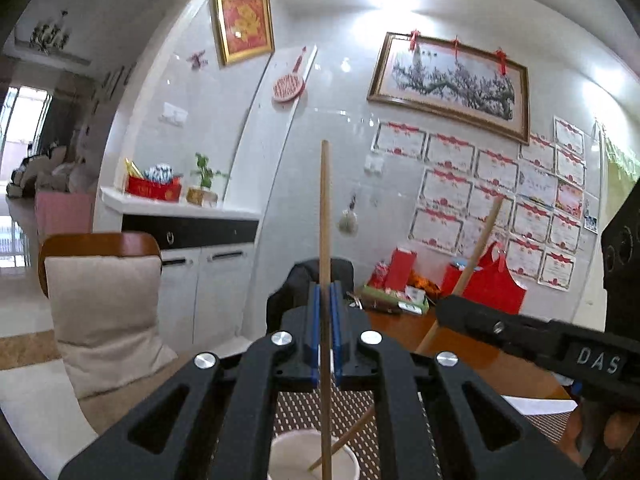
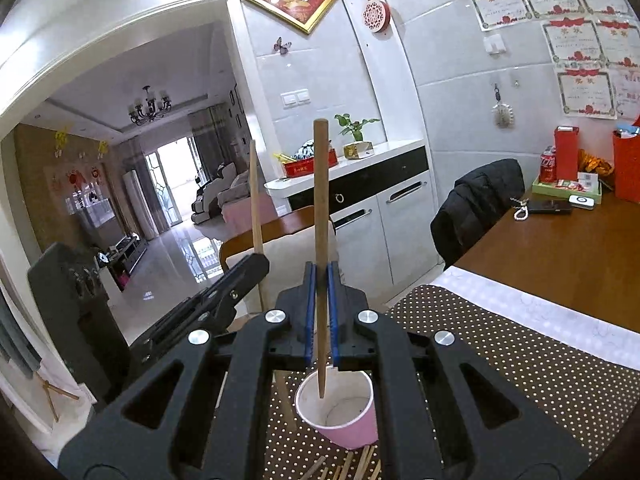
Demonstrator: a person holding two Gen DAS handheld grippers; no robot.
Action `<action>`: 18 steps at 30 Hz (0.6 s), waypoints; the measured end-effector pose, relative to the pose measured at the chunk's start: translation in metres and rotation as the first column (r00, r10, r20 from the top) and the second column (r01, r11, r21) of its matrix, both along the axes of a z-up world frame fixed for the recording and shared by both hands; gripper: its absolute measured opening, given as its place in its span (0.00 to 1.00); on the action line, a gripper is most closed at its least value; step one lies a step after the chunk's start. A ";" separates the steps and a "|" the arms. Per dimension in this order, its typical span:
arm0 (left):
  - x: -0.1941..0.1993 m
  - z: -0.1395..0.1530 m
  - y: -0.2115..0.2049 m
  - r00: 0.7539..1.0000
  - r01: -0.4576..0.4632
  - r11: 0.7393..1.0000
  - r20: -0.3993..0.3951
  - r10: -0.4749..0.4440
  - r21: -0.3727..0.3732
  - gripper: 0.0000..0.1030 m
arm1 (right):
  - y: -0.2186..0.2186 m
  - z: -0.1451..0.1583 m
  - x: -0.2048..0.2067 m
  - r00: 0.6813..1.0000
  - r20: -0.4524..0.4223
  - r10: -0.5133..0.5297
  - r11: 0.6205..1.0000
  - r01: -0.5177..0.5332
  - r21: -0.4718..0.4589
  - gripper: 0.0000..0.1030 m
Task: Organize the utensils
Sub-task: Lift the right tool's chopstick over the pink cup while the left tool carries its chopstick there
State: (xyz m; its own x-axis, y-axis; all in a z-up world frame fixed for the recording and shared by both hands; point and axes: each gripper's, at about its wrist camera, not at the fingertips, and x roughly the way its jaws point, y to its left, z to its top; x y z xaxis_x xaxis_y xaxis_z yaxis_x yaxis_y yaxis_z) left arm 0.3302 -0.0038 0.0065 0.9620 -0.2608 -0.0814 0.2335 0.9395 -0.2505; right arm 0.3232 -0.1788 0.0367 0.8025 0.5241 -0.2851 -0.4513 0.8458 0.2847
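Observation:
In the left wrist view my left gripper [image 1: 326, 292] is shut on an upright wooden chopstick [image 1: 325, 208]. Its lower end hangs over the white inside of a paper cup [image 1: 288, 456]. My right gripper [image 1: 460, 308] comes in from the right, shut on a slanted chopstick [image 1: 482, 236] whose tip reaches into that cup. In the right wrist view my right gripper [image 2: 321, 276] is shut on a darker chopstick [image 2: 320, 200], its tip inside the pink cup [image 2: 352, 428]. My left gripper [image 2: 252, 268] is at the left with its chopstick [image 2: 255, 200].
The cup stands on a brown dotted placemat [image 2: 500, 360] on a wooden table [image 2: 560, 248]. Several loose chopsticks [image 2: 352, 466] lie in front of the cup. A cushioned chair [image 1: 100, 300], a jacket-draped chair [image 2: 476, 204], red bags [image 1: 492, 284] and a tray [image 2: 568, 196] surround it.

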 end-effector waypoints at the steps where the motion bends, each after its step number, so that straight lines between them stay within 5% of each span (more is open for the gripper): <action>1: 0.001 -0.001 0.000 1.000 -0.010 1.000 0.018 0.010 -0.006 0.05 | 0.001 -0.003 0.004 1.000 -0.006 0.000 1.000 0.000 -0.002 0.06; 6: 0.005 -0.009 -0.002 0.996 -0.063 0.998 0.070 0.062 0.002 0.05 | 0.001 -0.014 0.014 0.999 -0.041 0.007 1.000 -0.007 0.000 0.06; 18: 0.021 -0.041 -0.009 0.997 -0.071 0.997 -0.012 0.072 0.030 0.11 | 0.006 -0.043 0.021 0.993 -0.120 0.014 1.000 -0.017 -0.026 0.06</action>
